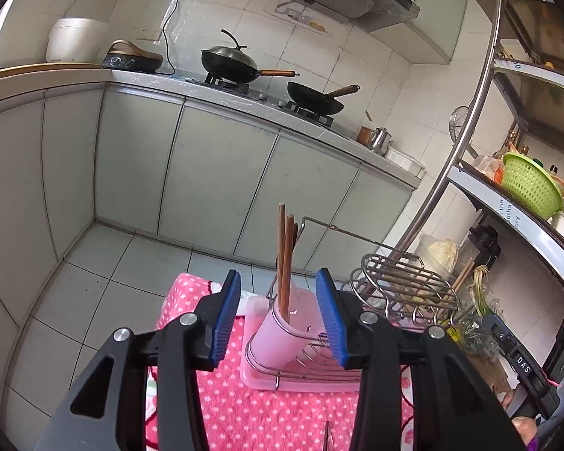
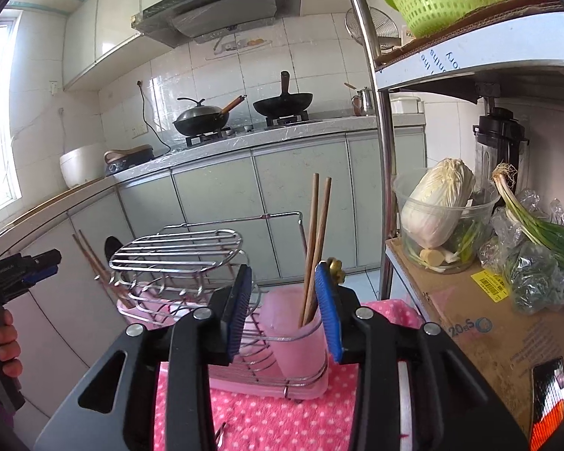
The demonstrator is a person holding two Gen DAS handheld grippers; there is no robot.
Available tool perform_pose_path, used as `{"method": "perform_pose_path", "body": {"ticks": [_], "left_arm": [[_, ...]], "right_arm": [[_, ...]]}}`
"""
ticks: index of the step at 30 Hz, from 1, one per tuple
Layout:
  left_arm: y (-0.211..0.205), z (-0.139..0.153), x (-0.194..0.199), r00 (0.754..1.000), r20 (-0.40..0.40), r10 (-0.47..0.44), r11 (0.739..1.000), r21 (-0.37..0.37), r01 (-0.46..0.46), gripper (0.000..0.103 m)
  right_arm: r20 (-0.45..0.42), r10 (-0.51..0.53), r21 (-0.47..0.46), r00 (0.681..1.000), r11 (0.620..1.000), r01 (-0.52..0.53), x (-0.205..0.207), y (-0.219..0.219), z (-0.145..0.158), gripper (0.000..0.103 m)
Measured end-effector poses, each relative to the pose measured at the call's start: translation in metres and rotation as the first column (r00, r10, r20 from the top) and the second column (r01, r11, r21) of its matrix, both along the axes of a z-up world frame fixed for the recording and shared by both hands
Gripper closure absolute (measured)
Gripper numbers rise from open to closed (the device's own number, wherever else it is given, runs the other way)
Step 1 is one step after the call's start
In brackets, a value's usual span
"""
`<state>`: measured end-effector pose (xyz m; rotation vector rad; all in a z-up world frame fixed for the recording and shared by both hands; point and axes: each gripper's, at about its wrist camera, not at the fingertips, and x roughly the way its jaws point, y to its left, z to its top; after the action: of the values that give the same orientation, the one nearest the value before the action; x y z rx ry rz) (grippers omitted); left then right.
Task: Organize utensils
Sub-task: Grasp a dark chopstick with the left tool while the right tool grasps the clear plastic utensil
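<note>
A wire dish rack (image 1: 394,282) (image 2: 176,259) stands on a pink tray (image 1: 300,383) on a pink dotted cloth (image 1: 267,421) (image 2: 282,424). Each end of the rack has a pink utensil cup. In the left wrist view, one cup (image 1: 278,334) holds two wooden chopsticks (image 1: 285,259). In the right wrist view, the other cup (image 2: 297,334) holds two chopsticks (image 2: 316,244). My left gripper (image 1: 278,315) is open and empty, just before its cup. My right gripper (image 2: 285,312) is open and empty, its right pad (image 2: 329,312) beside the cup.
A metal shelf unit stands right of the rack, with a cabbage in a clear bowl (image 2: 440,206), green onions (image 2: 537,225), a cardboard box (image 2: 481,319), a blender (image 2: 500,143) and a green basket (image 1: 530,184). A kitchen counter with two woks (image 1: 312,97) lies beyond.
</note>
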<state>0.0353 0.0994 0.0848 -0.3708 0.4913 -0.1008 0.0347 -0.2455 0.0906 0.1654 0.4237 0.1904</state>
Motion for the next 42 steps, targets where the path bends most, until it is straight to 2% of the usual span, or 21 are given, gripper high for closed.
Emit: {"method": "perform_pose_path", "body": {"ticks": [5, 8, 11, 14, 16, 18, 20, 27, 30, 35, 38, 39, 42], "left_arm": [[-0.007, -0.017, -0.013, 0.998, -0.048, -0.042, 0.999, 0.012, 0.042, 0.062], [-0.017, -0.037, -0.013, 0.989, -0.117, -0.088, 0.995, 0.027, 0.092, 0.062], [-0.033, -0.065, -0.011, 0.965, -0.202, -0.166, 0.986, 0.0, 0.169, 0.062], [-0.054, -0.099, -0.009, 0.913, -0.309, -0.267, 0.963, -0.047, 0.266, 0.067], [-0.072, -0.124, -0.005, 0.858, -0.393, -0.33, 0.942, -0.081, 0.325, 0.071], [-0.085, -0.145, 0.0, 0.811, -0.457, -0.366, 0.929, -0.119, 0.352, 0.087], [-0.097, -0.163, 0.006, 0.764, -0.511, -0.394, 0.916, -0.154, 0.37, 0.088], [-0.126, -0.197, 0.034, 0.659, -0.616, -0.431, 0.898, -0.22, 0.382, 0.088], [-0.137, -0.206, 0.039, 0.641, -0.641, -0.423, 0.9, -0.212, 0.381, 0.088], [-0.149, -0.215, 0.047, 0.628, -0.668, -0.399, 0.906, -0.181, 0.383, 0.088], [-0.153, -0.216, 0.047, 0.635, -0.663, -0.397, 0.907, -0.177, 0.382, 0.089], [-0.153, -0.215, 0.047, 0.64, -0.659, -0.395, 0.908, -0.175, 0.381, 0.099], [-0.152, -0.213, 0.046, 0.649, -0.651, -0.393, 0.911, -0.177, 0.373, 0.098]], "right_arm": [[-0.114, 0.077, 0.059, 0.99, 0.996, -0.071, -0.014, 0.005, -0.022, 0.067], [-0.25, 0.153, 0.123, 0.956, 0.984, -0.126, -0.012, 0.01, -0.051, 0.067], [-0.325, 0.157, 0.147, 0.933, 0.982, -0.114, -0.012, 0.009, -0.076, 0.067], [-0.378, 0.147, 0.168, 0.914, 0.982, -0.088, -0.013, 0.005, -0.095, 0.067], [-0.398, 0.141, 0.175, 0.906, 0.982, -0.076, -0.014, 0.002, -0.103, 0.067], [-0.409, 0.141, 0.176, 0.902, 0.982, -0.073, -0.014, 0.001, -0.108, 0.067], [-0.419, 0.146, 0.179, 0.896, 0.981, -0.076, -0.014, 0.001, -0.112, 0.067], [-0.455, 0.171, 0.216, 0.874, 0.973, -0.078, -0.013, -0.004, -0.128, 0.067], [-0.467, 0.18, 0.234, 0.866, 0.969, -0.075, -0.012, -0.007, -0.134, 0.067], [-0.469, 0.19, 0.242, 0.862, 0.967, -0.081, -0.011, -0.006, -0.136, 0.067], [-0.469, 0.195, 0.246, 0.861, 0.966, -0.085, -0.011, -0.005, -0.137, 0.067], [-0.47, 0.197, 0.246, 0.861, 0.965, -0.086, -0.011, -0.004, -0.137, 0.067], [-0.475, 0.202, 0.246, 0.857, 0.965, -0.091, -0.011, -0.001, -0.138, 0.067]]}}
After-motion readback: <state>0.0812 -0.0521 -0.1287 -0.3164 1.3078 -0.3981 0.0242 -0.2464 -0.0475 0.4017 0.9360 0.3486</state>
